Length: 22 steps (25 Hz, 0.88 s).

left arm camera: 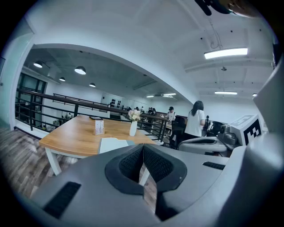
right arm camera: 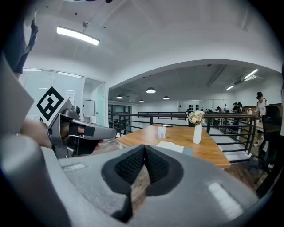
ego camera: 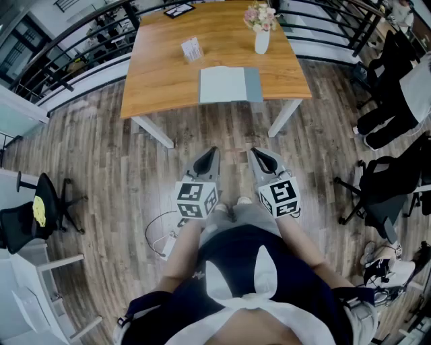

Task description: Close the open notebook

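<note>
Table (ego camera: 161, 74): light wood top on white legs.
Floor (ego camera: 101, 155): grey-brown wood planks; a pale cable (ego camera: 158, 236) loops on it beside the person's feet.
Notebook (ego camera: 225, 84): lies flat at the table's near edge, right of centre, pale page up, with a grey strip along its right side.
Vase (ego camera: 262, 40): white, upright, holding flowers, near the table's far right corner, apart from the notebook.
Card stand (ego camera: 192, 49): small, upright, mid-table, beyond the notebook's left corner.
Dark tablet (ego camera: 179, 10): flat at the table's far edge.
Railing (ego camera: 67, 47): black metal bars beyond the table's left and far edges.
Chairs: black office chair (ego camera: 40, 209) at left; another (ego camera: 384, 195) at right.
Ceiling (left arm camera: 133, 35): white, with strip lights (left arm camera: 225, 53).
Left gripper (ego camera: 214, 151): jaws together, nothing between them; over the floor, well short of the table's near edge.
Right gripper (ego camera: 254, 152): jaws together, empty; beside the left one.
</note>
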### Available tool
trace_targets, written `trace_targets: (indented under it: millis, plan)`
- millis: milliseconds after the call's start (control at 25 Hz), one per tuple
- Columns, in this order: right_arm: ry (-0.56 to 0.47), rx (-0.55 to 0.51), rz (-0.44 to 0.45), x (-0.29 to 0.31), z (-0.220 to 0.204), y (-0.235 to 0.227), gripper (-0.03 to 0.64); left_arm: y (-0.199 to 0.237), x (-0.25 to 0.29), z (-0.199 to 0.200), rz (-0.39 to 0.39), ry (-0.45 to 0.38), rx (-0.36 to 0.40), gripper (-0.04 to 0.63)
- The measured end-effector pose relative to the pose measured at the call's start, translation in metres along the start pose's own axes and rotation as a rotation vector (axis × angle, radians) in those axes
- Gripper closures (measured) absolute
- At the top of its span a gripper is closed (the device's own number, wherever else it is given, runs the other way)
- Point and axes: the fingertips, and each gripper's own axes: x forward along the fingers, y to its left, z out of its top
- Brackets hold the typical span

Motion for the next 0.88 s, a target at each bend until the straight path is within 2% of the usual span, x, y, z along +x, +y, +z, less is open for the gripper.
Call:
trace_targets:
  millis: [560,880]
  plan:
    - [-0.016,0.037,-0.001,0.011,-0.009,-0.068,0.618,-0.012,0.050,0.003,0.030,-0.004,-0.022,0.577]
    - [-0.010,0.104,-0.007,0.040,-0.015,-0.091,0.604,0.016,0.064,-0.001,0.077,0.029,-0.041,0.577]
